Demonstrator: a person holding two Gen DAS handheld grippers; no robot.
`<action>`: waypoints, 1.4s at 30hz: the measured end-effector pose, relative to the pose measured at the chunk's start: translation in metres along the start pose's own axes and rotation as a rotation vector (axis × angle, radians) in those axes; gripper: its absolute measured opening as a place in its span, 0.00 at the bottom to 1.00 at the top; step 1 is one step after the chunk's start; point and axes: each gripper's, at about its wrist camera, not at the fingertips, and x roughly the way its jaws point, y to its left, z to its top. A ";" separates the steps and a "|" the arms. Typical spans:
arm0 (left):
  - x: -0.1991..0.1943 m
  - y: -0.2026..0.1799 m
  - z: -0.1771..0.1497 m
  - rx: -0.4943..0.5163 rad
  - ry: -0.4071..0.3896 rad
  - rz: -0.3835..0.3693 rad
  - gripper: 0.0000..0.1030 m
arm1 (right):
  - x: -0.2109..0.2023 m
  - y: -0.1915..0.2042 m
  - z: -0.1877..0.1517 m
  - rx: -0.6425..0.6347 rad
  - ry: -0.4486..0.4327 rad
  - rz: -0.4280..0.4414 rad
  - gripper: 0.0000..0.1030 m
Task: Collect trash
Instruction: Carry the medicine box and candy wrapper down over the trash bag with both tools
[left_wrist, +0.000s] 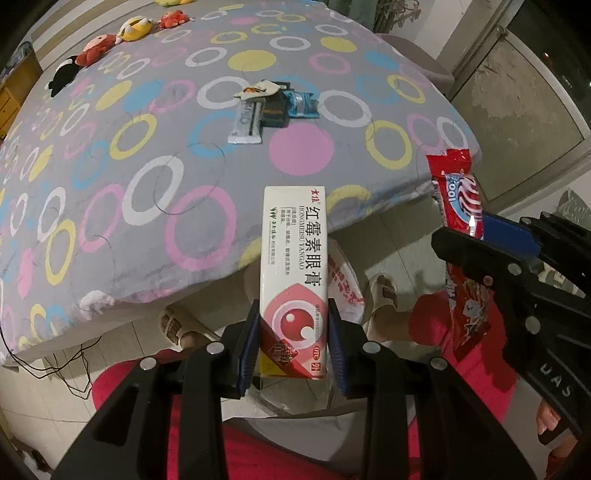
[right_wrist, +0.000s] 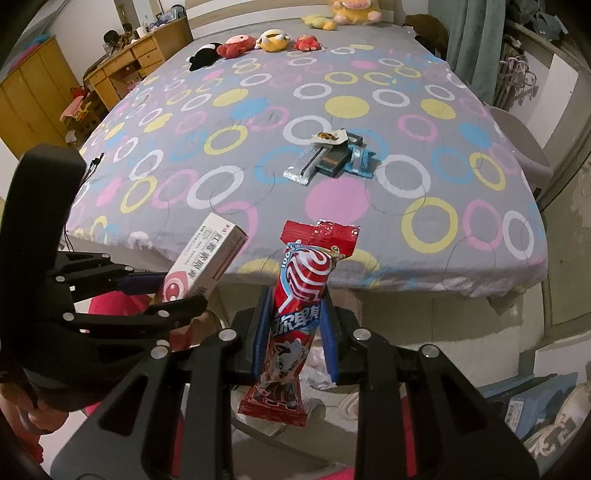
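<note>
My left gripper (left_wrist: 293, 347) is shut on a white and pink ointment box (left_wrist: 293, 266), held upright off the bed's near edge; the box also shows in the right wrist view (right_wrist: 201, 262). My right gripper (right_wrist: 295, 328) is shut on a red candy wrapper (right_wrist: 299, 306), also seen in the left wrist view (left_wrist: 460, 206). Both are held over a bin lined with a white bag (left_wrist: 345, 280). More trash lies on the bed: a silver wrapper (right_wrist: 301, 170), a dark box (right_wrist: 334, 158), a blue wrapper (right_wrist: 362, 160) and a small white wrapper (right_wrist: 330, 136).
The bed (right_wrist: 258, 110) has a grey cover with coloured rings. Plush toys (right_wrist: 255, 42) line its far end. A wooden desk (right_wrist: 125, 62) and cabinet (right_wrist: 29, 96) stand at the left. A person's slippered feet (left_wrist: 177, 325) are on the tiled floor below.
</note>
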 end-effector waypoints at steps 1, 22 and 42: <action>0.002 -0.001 -0.001 0.000 0.001 -0.001 0.32 | 0.002 0.000 -0.003 0.002 0.003 0.001 0.24; 0.096 -0.015 -0.042 -0.023 0.078 -0.027 0.32 | 0.072 -0.022 -0.050 0.102 0.107 -0.002 0.24; 0.191 -0.009 -0.039 -0.007 0.219 0.013 0.32 | 0.178 -0.051 -0.072 0.226 0.223 -0.001 0.24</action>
